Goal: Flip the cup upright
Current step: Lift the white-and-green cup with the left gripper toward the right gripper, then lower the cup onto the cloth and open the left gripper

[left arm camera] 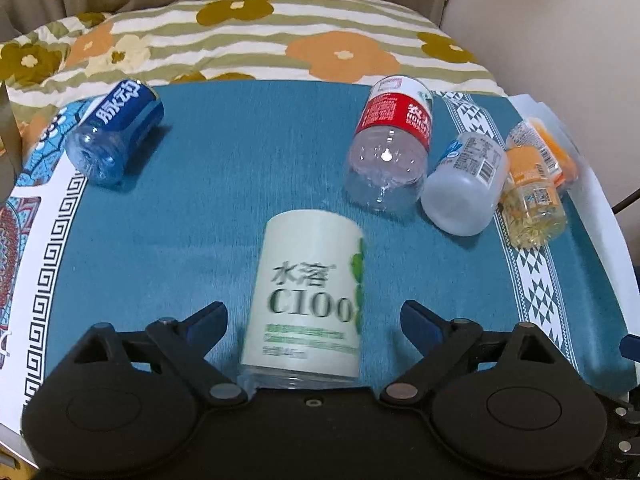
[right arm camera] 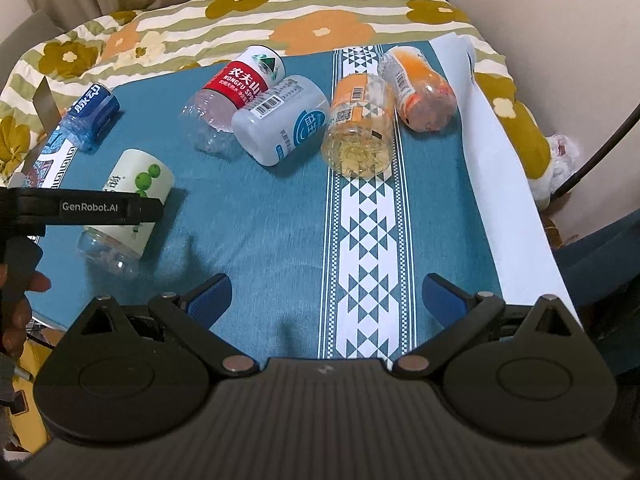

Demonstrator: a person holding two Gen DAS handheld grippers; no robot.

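Several cut-bottle cups lie on their sides on a teal cloth. The cup with the white C100 label (left arm camera: 308,296) lies between the wide-open fingers of my left gripper (left arm camera: 312,316), untouched by either finger. It also shows in the right wrist view (right arm camera: 128,208), partly behind the left gripper's black body (right arm camera: 80,210). My right gripper (right arm camera: 326,300) is open and empty above bare cloth near the front edge.
Other lying cups: blue label (left arm camera: 116,132), red label (left arm camera: 392,140), white (left arm camera: 466,184), two orange ones (left arm camera: 534,196) (right arm camera: 420,84). A patterned white stripe (right arm camera: 368,240) runs down the cloth. A floral quilt (left arm camera: 240,40) lies behind. The table's right edge (right arm camera: 512,200) is close.
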